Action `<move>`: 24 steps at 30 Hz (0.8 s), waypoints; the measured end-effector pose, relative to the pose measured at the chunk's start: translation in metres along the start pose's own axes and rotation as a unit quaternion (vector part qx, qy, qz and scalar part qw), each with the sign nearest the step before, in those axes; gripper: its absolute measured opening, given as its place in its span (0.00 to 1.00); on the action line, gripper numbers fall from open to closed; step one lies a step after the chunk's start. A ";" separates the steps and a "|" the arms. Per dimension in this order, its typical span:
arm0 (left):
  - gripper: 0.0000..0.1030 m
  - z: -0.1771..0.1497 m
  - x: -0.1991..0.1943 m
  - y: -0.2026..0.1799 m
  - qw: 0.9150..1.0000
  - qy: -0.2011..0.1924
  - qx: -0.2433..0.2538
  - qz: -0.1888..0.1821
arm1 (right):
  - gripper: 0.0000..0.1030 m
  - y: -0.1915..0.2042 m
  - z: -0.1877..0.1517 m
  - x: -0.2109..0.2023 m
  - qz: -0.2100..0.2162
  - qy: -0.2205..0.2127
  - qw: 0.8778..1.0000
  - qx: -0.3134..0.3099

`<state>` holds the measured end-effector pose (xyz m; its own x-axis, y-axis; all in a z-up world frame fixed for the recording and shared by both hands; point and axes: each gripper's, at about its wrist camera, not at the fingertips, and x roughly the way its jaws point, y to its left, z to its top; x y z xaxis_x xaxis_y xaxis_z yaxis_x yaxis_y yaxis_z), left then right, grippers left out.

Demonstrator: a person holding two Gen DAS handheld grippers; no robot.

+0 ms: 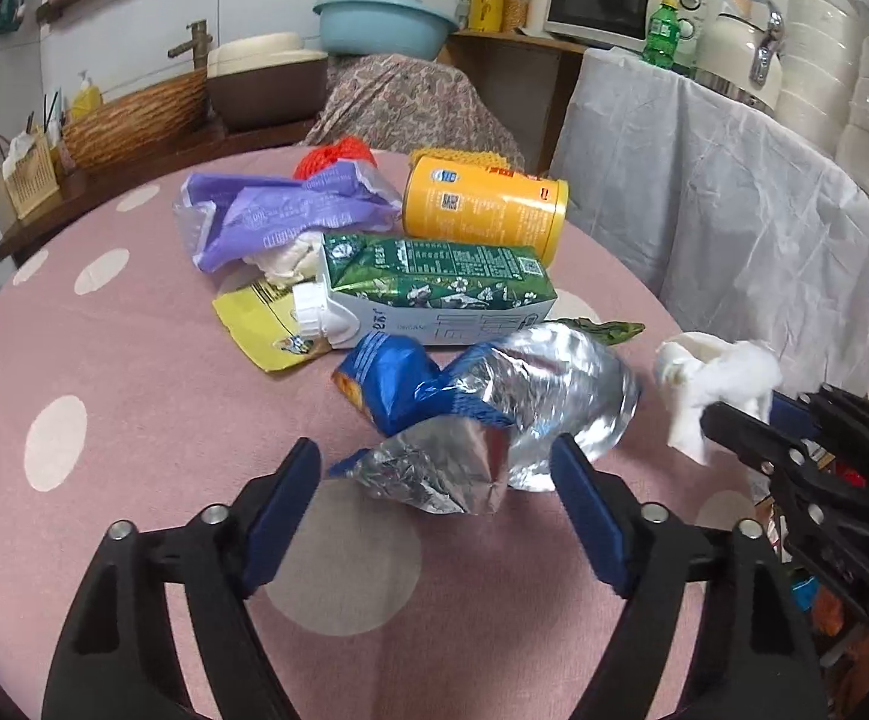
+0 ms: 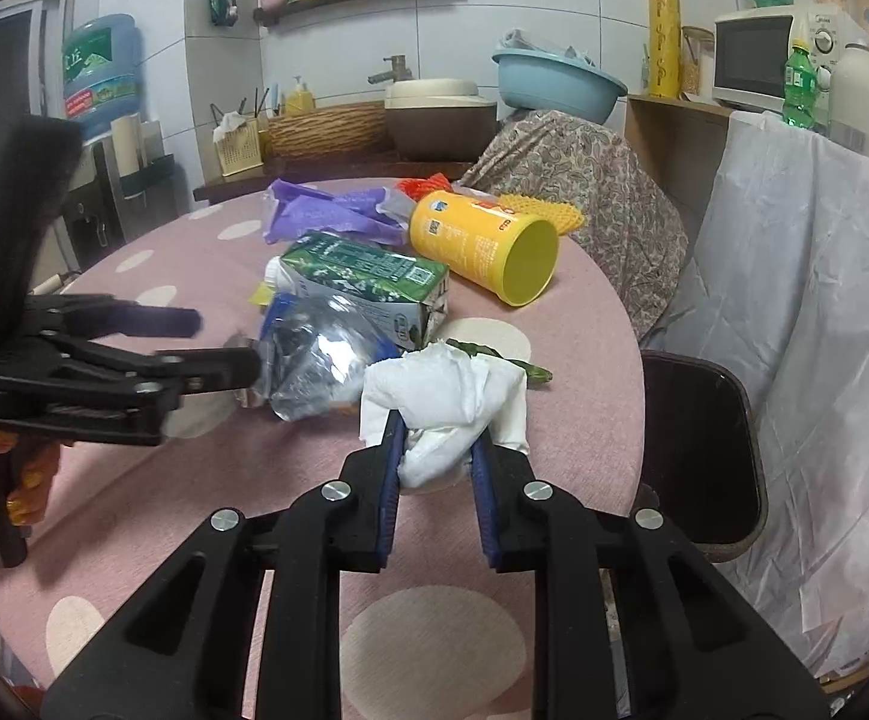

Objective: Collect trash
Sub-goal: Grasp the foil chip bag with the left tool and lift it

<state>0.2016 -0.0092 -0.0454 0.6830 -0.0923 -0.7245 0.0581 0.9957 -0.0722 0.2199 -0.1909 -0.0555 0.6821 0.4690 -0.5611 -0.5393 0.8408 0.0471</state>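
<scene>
Trash lies on a pink dotted table [image 1: 134, 372]: a blue and silver foil bag [image 1: 488, 414], a green and white carton [image 1: 434, 288], a yellow can [image 1: 485, 207] on its side, a purple wrapper [image 1: 278, 210] and a yellow packet [image 1: 260, 324]. My left gripper [image 1: 434, 468] is open, its fingers on either side of the foil bag's near end. My right gripper [image 2: 434, 438] is shut on a crumpled white tissue [image 2: 452, 396] and holds it above the table's right edge. The tissue also shows in the left wrist view [image 1: 716, 384].
A dark bin [image 2: 698, 450] stands just right of the table, beside a white cloth-draped stand [image 2: 812, 300]. A patterned covered chair [image 2: 584, 180] is behind the table. A counter with a sink, a basket and a blue basin [image 2: 554, 81] lines the back wall.
</scene>
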 end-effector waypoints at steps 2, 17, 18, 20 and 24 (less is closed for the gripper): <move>0.64 -0.001 0.007 -0.001 1.000 0.007 0.002 0.017 | 0.21 0.002 -0.001 -0.005 0.005 -0.007 1.000 0.002; 0.11 -0.011 0.001 0.007 1.000 0.003 -0.024 0.004 | 0.21 -0.003 -0.017 -0.015 0.022 -0.014 0.999 0.029; 0.12 -0.011 -0.003 0.006 1.000 -0.005 -0.028 -0.004 | 0.22 -0.004 -0.017 -0.015 0.022 -0.015 0.999 0.031; 0.32 -0.012 -0.009 0.004 0.999 -0.018 -0.030 -0.007 | 0.21 -0.006 -0.018 -0.015 0.022 -0.016 0.999 0.035; 0.79 -0.007 -0.015 -0.005 0.999 -0.045 -0.012 0.018 | 0.22 -0.009 -0.019 -0.015 0.023 -0.016 0.999 0.039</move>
<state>0.1858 -0.0123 -0.0390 0.7477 -0.0548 -0.6618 0.0155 0.9978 -0.0651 0.2047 -0.2105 -0.0629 0.6737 0.5144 -0.5306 -0.5309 0.8363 0.1368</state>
